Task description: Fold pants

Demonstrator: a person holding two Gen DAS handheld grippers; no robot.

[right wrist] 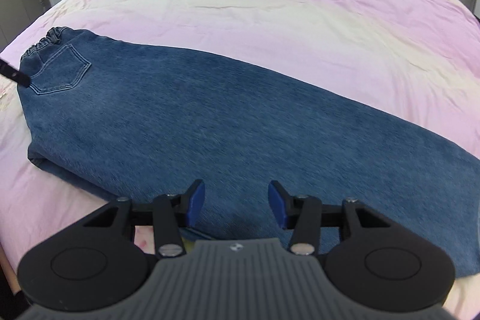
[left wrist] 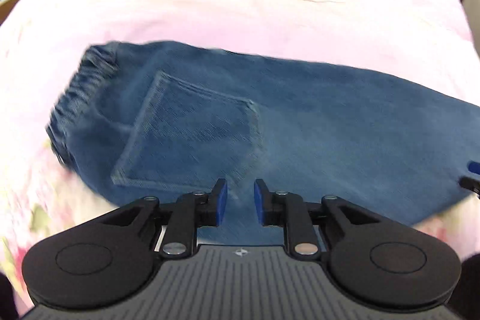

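With both grippers empty above the cloth, the next fold wants a clean pinch on an edge. Left gripper [left wrist: 240, 200]: jaws narrowly apart, nothing between the blue pads, hovering over the seat below the back pocket [left wrist: 192, 134]. Right gripper [right wrist: 236, 204]: jaws moderately wide, empty, over the leg section. Judgement: grab all layers together, lift evenly, or the denim will skew. The pants [right wrist: 210, 122] lie flat, folded lengthwise, on the bed; heavy blue twill, gathered elastic waistband [right wrist: 45, 42] at the far left. Beyond: smooth pink bedspread [right wrist: 300, 5], faint creases.
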